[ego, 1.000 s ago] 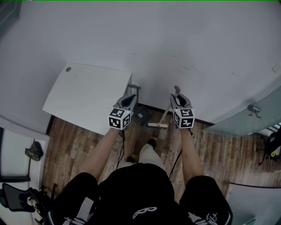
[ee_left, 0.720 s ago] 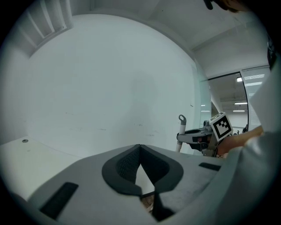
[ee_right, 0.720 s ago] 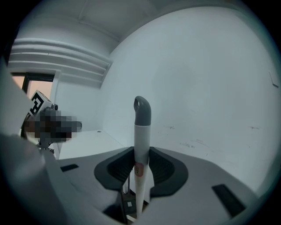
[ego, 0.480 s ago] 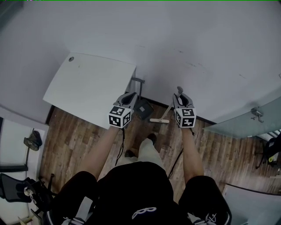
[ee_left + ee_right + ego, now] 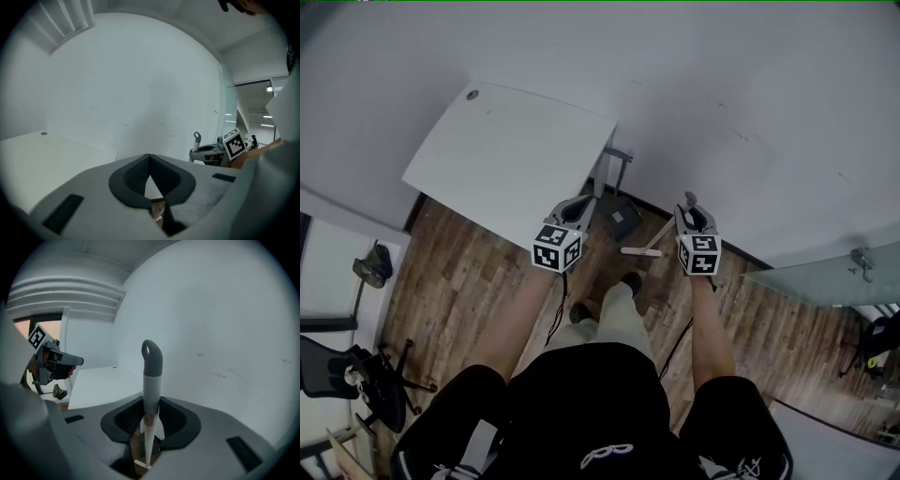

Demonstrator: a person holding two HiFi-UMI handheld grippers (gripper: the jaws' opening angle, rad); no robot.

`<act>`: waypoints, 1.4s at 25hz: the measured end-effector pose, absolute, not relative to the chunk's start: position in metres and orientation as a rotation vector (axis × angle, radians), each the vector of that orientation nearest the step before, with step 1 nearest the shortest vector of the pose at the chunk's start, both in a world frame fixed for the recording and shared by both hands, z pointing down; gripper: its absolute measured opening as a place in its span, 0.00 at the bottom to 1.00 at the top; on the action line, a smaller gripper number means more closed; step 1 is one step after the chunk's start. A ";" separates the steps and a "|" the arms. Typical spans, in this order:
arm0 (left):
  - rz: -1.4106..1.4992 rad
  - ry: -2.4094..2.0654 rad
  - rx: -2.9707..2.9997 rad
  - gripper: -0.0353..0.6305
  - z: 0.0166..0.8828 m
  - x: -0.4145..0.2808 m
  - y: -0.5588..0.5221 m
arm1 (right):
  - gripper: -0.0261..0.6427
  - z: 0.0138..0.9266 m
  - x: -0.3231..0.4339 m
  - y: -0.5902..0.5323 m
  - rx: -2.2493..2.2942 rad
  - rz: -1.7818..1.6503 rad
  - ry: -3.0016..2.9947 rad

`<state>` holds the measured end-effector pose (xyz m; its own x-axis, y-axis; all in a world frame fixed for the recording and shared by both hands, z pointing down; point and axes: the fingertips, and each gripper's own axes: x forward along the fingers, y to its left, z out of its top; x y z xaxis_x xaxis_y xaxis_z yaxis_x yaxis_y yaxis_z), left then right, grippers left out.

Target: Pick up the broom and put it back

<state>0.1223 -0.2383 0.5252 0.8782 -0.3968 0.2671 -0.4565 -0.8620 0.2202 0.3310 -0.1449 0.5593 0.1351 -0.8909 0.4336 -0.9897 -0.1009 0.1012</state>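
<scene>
Two tools, one job: my right tool (image 5: pixel 151 422) clamps the broom (image 5: pixel 151 380) by its handle, head down near the floor (image 5: pixel 469 281) beside the wall (image 5: pixel 750 94). My left tool (image 5: pixel 149 159) is closed and empty. I judge this the put-back step. Next I must settle the broom against the wall, then release.

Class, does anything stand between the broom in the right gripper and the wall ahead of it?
Nothing visible does. The broom, gripped in the right gripper's jaws, faces the wall directly; the table stands off to its left.
</scene>
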 end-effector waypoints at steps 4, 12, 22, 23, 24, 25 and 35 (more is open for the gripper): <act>0.324 -0.685 2.734 0.08 0.540 0.102 -0.242 | 0.21 0.581 0.311 -0.153 1.995 0.395 -1.844; 0.370 -0.759 2.670 0.08 0.568 0.070 -0.250 | 0.21 0.623 0.279 -0.169 1.872 0.441 -1.905; 0.394 -0.855 2.605 0.08 0.593 0.044 -0.261 | 0.21 0.659 0.244 -0.199 1.700 0.430 -1.989; 0.395 -0.869 2.597 0.08 0.595 0.041 -0.262 | 0.21 0.663 0.241 -0.202 1.680 0.429 -1.996; 0.397 -0.883 2.590 0.08 0.597 0.037 -0.263 | 0.21 0.668 0.238 -0.205 1.661 0.428 -2.002; 0.400 -0.897 2.584 0.08 0.600 0.034 -0.264 | 0.21 0.672 0.235 -0.208 1.641 0.428 -2.008; 0.397 -1.026 2.501 0.08 0.615 0.003 -0.275 | 0.21 0.714 0.190 -0.239 1.429 0.416 -2.060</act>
<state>0.0028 -0.2751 0.6152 0.6892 -0.6010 0.4047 -0.7168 -0.6472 0.2596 0.1897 -0.2388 0.7142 -0.2480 -0.7396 0.6256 -0.9245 0.3737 0.0753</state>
